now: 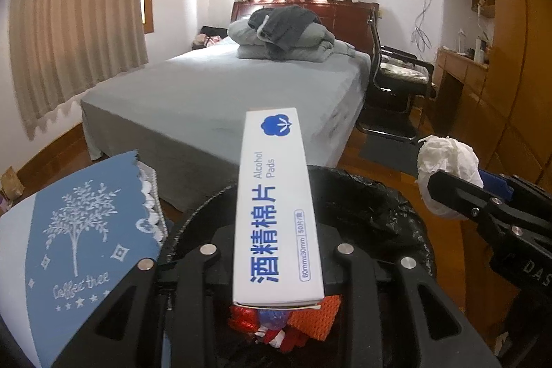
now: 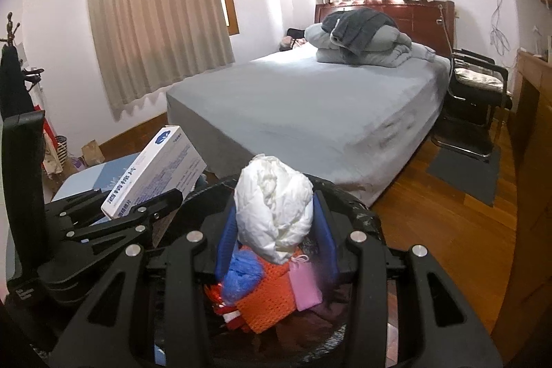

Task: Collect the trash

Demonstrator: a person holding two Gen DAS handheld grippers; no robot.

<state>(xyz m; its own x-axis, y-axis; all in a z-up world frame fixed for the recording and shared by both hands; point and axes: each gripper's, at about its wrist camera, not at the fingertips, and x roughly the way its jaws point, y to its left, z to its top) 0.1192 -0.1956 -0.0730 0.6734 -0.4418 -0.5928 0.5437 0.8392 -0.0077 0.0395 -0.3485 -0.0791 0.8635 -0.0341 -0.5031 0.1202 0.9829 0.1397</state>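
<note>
1. Gripping a white alcohol-pad box (image 1: 274, 206) lengthwise, the left gripper (image 1: 276, 264) is clamped on the box's near end, and the box sticks out away from the camera over the bin.
2. Below it sits a trash bin lined with a black bag (image 1: 362, 195), its rim showing just past the gripper's black frame.
3. Inside the bin lie red wrappers (image 1: 245, 321) and a piece of orange mesh (image 1: 315, 316), directly under the box's near end.
4. On the right, the right gripper (image 2: 276, 226) is closed around a crumpled white wad of tissue (image 2: 274, 206), pressed between its blue pads (image 2: 224, 250).
5. That wad hangs over the same bin, above the orange mesh, a blue scrap (image 2: 241, 275) and a pink piece (image 2: 305, 285).
6. From the right wrist view, the left gripper and its box appear at the left, near the bin's left rim.
7. To the left of the bin stands a low surface with a blue cloth printed with a tree (image 1: 79, 230).
8. Farther back is a bed with a grey sheet (image 1: 224, 92), with folded grey bedding (image 1: 286, 38) piled at its far end.
9. A black chair (image 1: 396, 75) stands to the right of the bed on the wooden floor (image 2: 448, 223).
</note>
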